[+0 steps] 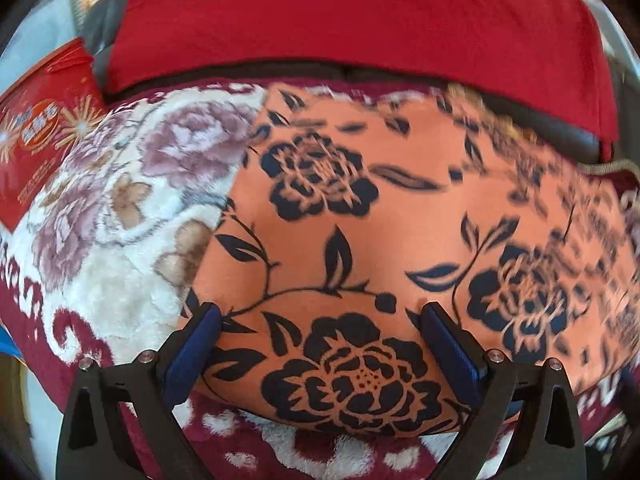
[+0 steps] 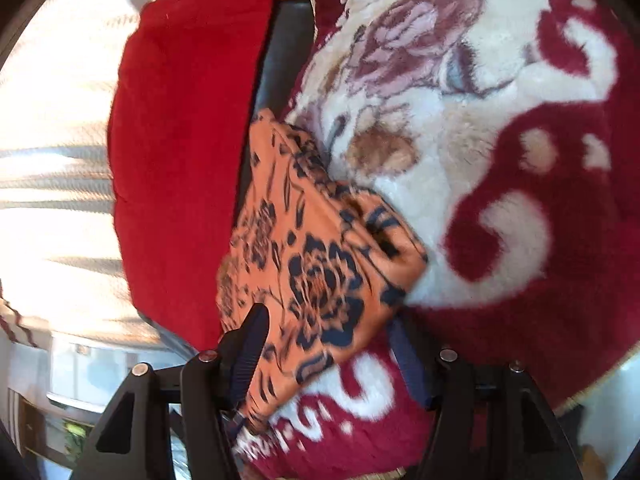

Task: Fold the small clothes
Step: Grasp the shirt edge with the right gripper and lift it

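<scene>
An orange garment with a dark blue flower print (image 1: 400, 232) lies folded flat on a plush floral blanket (image 1: 120, 240). My left gripper (image 1: 320, 312) is open, its blue-padded fingers spread wide just over the garment's near edge, holding nothing. In the right wrist view the same garment (image 2: 320, 256) lies next to the blanket (image 2: 500, 160). My right gripper (image 2: 328, 320) is open, with the garment's near corner lying loose between its fingers.
A red cushion (image 1: 360, 20) lies along the far edge of the blanket, also in the right wrist view (image 2: 180, 160). A red printed box (image 1: 40, 128) sits at the far left. Bright window light fills the right view's left side.
</scene>
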The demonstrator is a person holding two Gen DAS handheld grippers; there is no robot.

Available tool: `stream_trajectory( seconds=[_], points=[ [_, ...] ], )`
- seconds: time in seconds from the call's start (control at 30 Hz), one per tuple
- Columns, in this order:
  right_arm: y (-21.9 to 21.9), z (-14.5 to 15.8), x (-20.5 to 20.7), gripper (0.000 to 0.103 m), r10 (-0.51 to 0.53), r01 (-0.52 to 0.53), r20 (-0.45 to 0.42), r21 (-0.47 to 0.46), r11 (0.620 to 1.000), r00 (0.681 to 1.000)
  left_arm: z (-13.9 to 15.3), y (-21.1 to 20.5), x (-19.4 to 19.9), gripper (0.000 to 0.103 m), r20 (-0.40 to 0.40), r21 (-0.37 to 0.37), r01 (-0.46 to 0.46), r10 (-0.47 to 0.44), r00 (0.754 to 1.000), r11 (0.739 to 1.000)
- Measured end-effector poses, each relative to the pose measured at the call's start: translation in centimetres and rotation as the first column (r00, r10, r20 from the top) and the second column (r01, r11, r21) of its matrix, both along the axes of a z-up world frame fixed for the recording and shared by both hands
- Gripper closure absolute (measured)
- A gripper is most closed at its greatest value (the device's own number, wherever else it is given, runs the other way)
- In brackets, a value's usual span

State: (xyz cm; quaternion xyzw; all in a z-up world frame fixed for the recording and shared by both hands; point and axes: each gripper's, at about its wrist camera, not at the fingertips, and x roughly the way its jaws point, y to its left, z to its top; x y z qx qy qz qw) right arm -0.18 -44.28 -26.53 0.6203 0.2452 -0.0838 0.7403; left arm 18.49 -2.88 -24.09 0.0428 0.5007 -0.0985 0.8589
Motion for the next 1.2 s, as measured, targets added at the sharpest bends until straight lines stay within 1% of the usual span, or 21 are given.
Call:
stream_trajectory(
  seconds=[0.1,0.17,0.23,0.3,0.4,0.53,0.57,0.63,0.67,0.7,0.77,0.8,0.83,0.87,0.9,0.93,0.97,1.03,1.1,1.13,1.2],
  points=[
    [-0.7,-0.4,0.4,0.038,-0.045,0.041,0.124,0.029,0.999,0.991,0.2,-0.6,-0.5,0.004,0.044,0.019,0.008,-0.009,0.999,1.000],
    [-1.0,-0.3,1.0,0.038,-0.045,0.045,0.154,0.003,0.999,0.987,0.0,-1.0,-0.6,0.003,0.048,0.028,0.020,-0.021,0.999,0.999],
    [-1.1,-0.9,2.0,0.040,-0.036,0.036,0.119,0.007,0.999,0.992,-0.4,-1.0,-0.6,0.000,0.060,0.028,0.002,-0.004,0.998,1.000],
    [-1.1,-1.0,2.3,0.039,-0.037,0.037,0.115,0.001,0.999,0.993,-0.6,-0.8,-0.7,0.000,0.062,0.000,-0.004,0.004,0.998,1.000],
    [-0.9,-0.9,2.8,0.039,-0.030,0.032,0.106,-0.017,0.999,0.994,-0.7,-0.4,-0.5,0.000,0.043,-0.032,-0.009,0.010,0.999,0.999],
    [-0.2,-0.4,4.0,0.039,-0.014,0.019,0.080,-0.052,0.998,0.997,-0.8,-0.7,-0.7,0.000,0.052,-0.008,0.000,0.001,0.999,1.000],
    [-0.2,-0.5,4.1,0.041,-0.015,0.019,0.076,-0.054,0.998,0.997,-0.7,-0.8,-0.8,0.000,0.047,-0.004,0.010,-0.010,0.999,1.000],
    [-0.2,-0.5,4.5,0.053,-0.014,0.018,0.068,-0.064,0.998,0.998,-0.5,-0.6,-0.5,0.000,0.012,-0.018,0.049,-0.049,0.999,0.999],
    [-0.4,-0.6,4.6,0.068,-0.006,0.010,0.058,-0.073,0.997,0.998,-0.4,-0.4,-0.1,0.000,-0.007,-0.032,0.066,-0.066,0.998,0.997],
    [-0.6,-0.9,4.7,0.077,-0.001,0.005,0.055,-0.072,0.997,0.999,-0.3,0.1,0.2,0.000,-0.019,-0.051,0.066,-0.067,0.998,0.996],
    [-0.9,-1.3,4.6,0.081,-0.010,0.013,0.083,-0.034,0.999,0.997,0.2,1.0,0.6,0.000,0.005,-0.062,0.027,-0.027,1.000,0.998],
    [-0.9,-1.2,4.6,0.082,-0.015,0.018,0.090,-0.031,0.999,0.996,0.4,1.3,0.6,0.000,0.027,-0.054,0.005,-0.004,1.000,0.999],
    [-0.8,-1.0,4.6,0.083,-0.017,0.021,0.093,-0.040,0.999,0.996,0.7,1.5,0.6,0.000,0.056,-0.041,-0.010,0.012,0.998,0.999],
    [-0.5,-0.4,4.8,0.083,-0.013,0.020,0.100,-0.064,0.998,0.995,0.7,1.5,0.6,0.000,0.080,-0.017,-0.006,0.008,0.997,1.000],
    [0.0,0.4,5.0,0.083,-0.007,0.017,0.110,-0.089,0.996,0.994,0.2,1.1,0.8,0.000,0.076,0.024,0.012,-0.014,0.997,1.000],
    [0.3,1.1,5.2,0.083,-0.003,0.016,0.118,-0.109,0.994,0.993,-0.9,0.4,1.0,0.000,0.031,0.072,0.049,-0.051,0.998,0.996],
    [0.8,1.9,5.5,0.083,0.005,0.012,0.131,-0.127,0.992,0.991,-1.4,0.3,1.0,0.000,0.013,0.082,0.062,-0.063,0.998,0.995],
    [2.1,4.0,6.3,0.083,0.038,-0.011,0.159,-0.165,0.986,0.986,0.0,1.4,1.2,0.000,0.038,0.030,0.030,-0.031,0.999,0.999],
    [4.2,6.9,7.7,0.083,0.099,-0.054,0.173,-0.250,0.967,0.980,1.2,3.2,1.5,0.000,0.086,-0.002,-0.043,0.043,0.995,0.999],
    [5.4,8.3,8.4,0.083,0.134,-0.079,0.174,-0.292,0.953,0.976,1.9,4.6,1.7,0.000,0.112,-0.013,-0.109,0.110,0.988,0.994],
    [8.0,10.6,10.2,0.083,0.207,-0.133,0.182,-0.353,0.926,0.961,3.1,7.5,1.9,0.000,0.167,-0.031,-0.237,0.239,0.957,0.971]
  ],
)
